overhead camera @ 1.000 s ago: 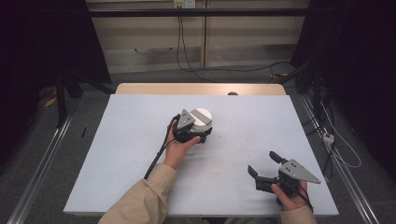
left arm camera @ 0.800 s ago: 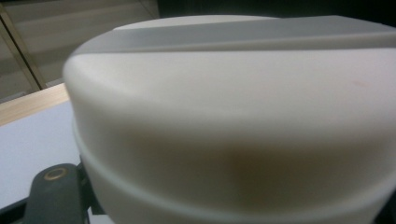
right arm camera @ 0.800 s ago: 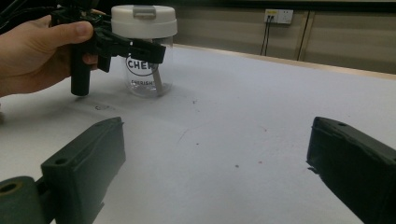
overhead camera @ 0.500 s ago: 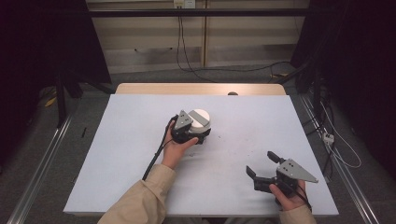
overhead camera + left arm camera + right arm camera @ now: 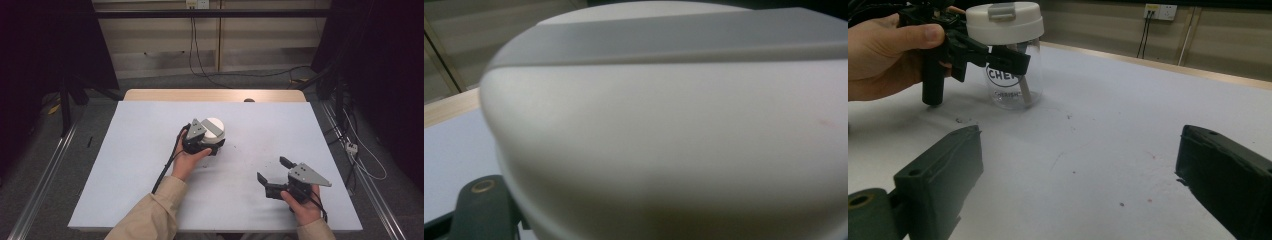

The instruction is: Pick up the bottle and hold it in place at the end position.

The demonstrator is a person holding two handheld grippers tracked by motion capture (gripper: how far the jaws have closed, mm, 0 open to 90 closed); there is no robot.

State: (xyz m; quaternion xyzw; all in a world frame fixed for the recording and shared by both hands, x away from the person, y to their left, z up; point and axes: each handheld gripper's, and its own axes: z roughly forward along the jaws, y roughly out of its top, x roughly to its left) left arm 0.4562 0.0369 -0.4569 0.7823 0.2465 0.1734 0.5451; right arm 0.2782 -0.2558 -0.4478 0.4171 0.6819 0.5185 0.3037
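A clear jar (image 5: 215,131) with a white lid (image 5: 1004,22) stands near the middle of the pale table (image 5: 140,150). The jar (image 5: 1010,80) has black lettering and a pale stick inside. My left gripper (image 5: 213,145) is shut on the jar just under the lid, and one of its black fingers (image 5: 998,57) crosses the glass. In the left gripper view the white lid (image 5: 674,140) with its grey strip looms close. Toward the front right, my right gripper (image 5: 272,169) rests low over the table, open, with nothing between its jaws (image 5: 1078,165).
A black cable (image 5: 165,167) trails from the left gripper along the forearm toward the front edge. A wooden strip (image 5: 210,95) runs along the table's far edge with a small dark thing (image 5: 248,100) on it. Metal rails (image 5: 45,175) flank the table.
The right gripper has edged slightly to the left, still open. The left gripper and the jar have stayed in place.
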